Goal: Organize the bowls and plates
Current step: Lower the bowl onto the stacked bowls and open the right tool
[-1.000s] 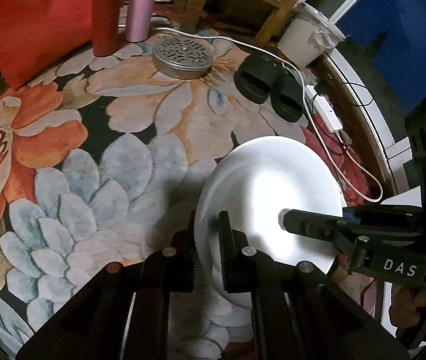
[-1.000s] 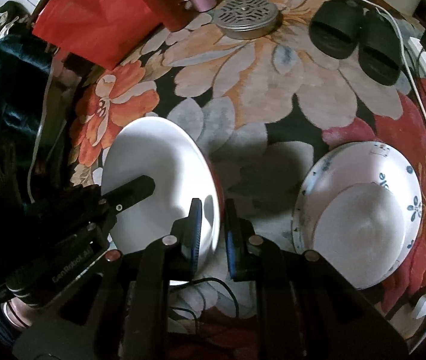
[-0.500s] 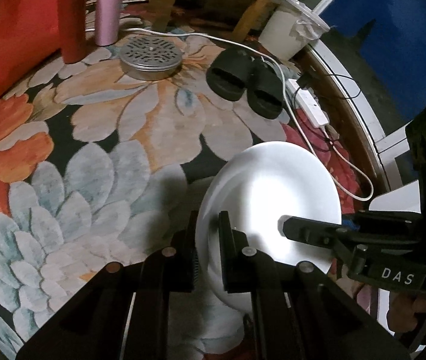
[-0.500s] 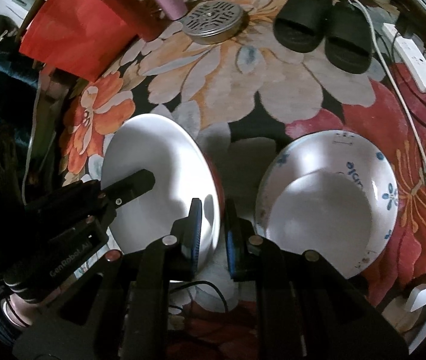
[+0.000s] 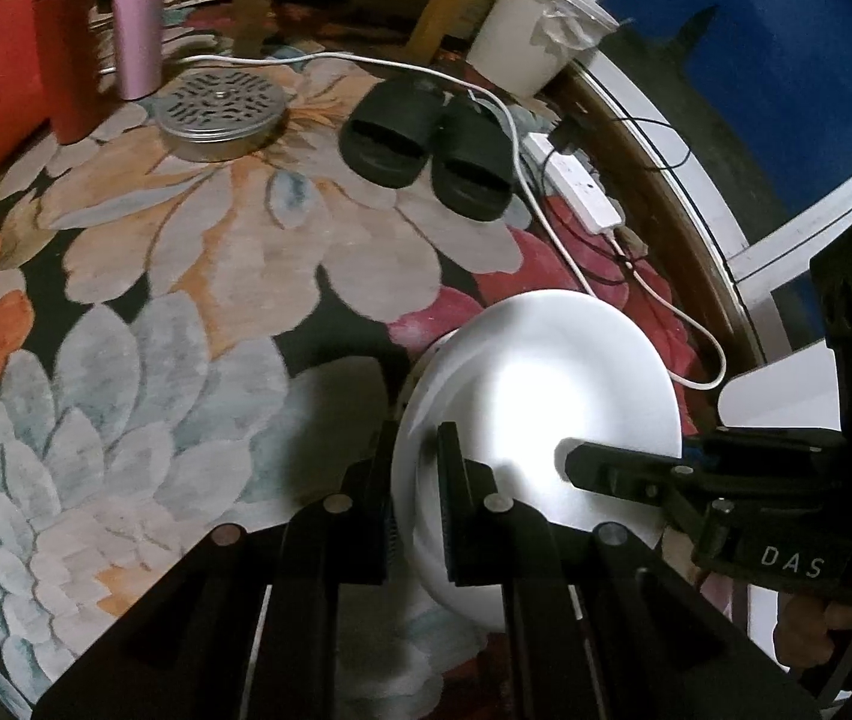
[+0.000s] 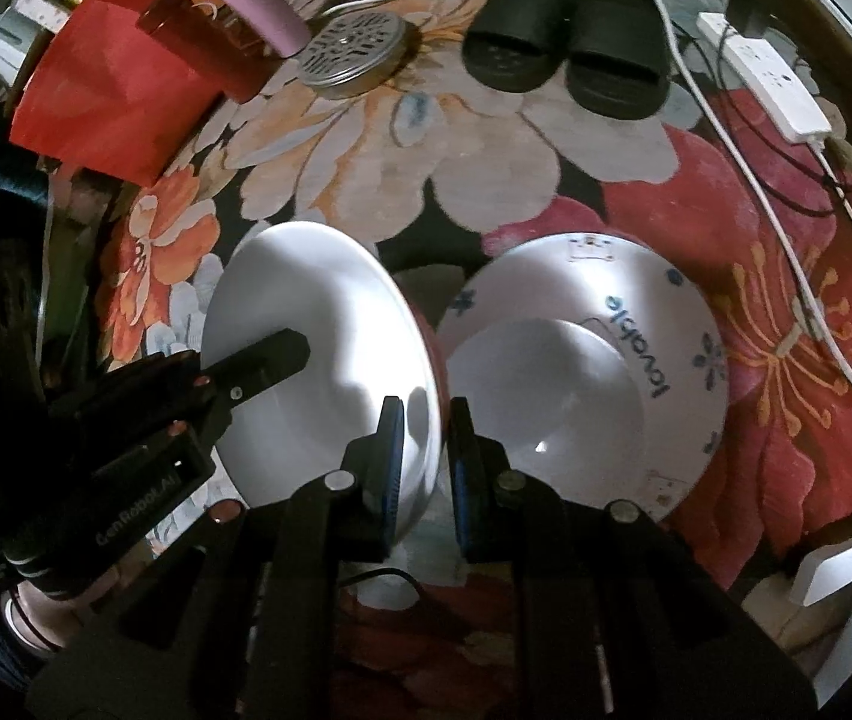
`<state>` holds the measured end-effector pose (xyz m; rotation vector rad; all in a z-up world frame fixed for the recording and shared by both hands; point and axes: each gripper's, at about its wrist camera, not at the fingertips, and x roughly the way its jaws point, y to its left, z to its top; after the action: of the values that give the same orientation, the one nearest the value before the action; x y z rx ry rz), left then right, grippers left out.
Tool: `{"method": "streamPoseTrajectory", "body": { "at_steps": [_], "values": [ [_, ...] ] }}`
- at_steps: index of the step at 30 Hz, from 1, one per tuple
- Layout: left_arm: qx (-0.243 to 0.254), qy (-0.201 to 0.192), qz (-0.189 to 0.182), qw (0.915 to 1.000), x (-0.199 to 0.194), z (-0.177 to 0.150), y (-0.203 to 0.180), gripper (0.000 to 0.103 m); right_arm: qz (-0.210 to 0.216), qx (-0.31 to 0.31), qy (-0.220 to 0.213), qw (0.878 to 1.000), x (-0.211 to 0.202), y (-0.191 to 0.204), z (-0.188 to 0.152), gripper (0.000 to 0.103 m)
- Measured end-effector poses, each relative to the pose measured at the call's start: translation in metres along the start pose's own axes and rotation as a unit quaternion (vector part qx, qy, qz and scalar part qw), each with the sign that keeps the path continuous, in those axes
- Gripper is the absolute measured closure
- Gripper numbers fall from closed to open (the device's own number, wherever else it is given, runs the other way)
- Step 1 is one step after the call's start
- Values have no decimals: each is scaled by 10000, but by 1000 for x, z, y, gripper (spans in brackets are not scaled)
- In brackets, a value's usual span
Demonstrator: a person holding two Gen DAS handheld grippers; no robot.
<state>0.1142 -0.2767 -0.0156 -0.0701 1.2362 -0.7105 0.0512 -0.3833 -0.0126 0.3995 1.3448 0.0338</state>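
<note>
Both grippers grip one white plate by its rim from opposite sides and hold it tilted above the flowered rug. The left gripper has its jaws closed on the plate's near-left edge in the left wrist view, with one finger under the rim and the other on its upper face. The right gripper has its jaws closed on the plate's right edge in its own view, the blue pads pinching the rim. Just right of the held plate, a patterned plate with blue flowers and lettering lies flat on the rug, and a plain white bowl sits in its middle. Whether the held plate touches the patterned one cannot be told. Far across the rug lie a pair of black slippers, a round metal tin with a slotted lid, a pink bottle and a red bottle. A white cable runs past the slippers toward a white power strip at the far right
</note>
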Motion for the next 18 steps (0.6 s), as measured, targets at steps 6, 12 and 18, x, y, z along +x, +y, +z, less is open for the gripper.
{"method": "streamPoseTrajectory", "body": {
  "at_steps": [6,12,18],
  "values": [
    [117,77,-123,9998,16,4,-20,94,-70,143,-6,9999,-5,-23,-3,88],
    [296,153,-195,9993,35,7,-43,94,-159,349,-21,9993,-9,-47,-5,88],
    [672,392,-92,9969,61,5,-64,93,-373,485,127,9980,-1,-69,-8,87]
  ]
}}
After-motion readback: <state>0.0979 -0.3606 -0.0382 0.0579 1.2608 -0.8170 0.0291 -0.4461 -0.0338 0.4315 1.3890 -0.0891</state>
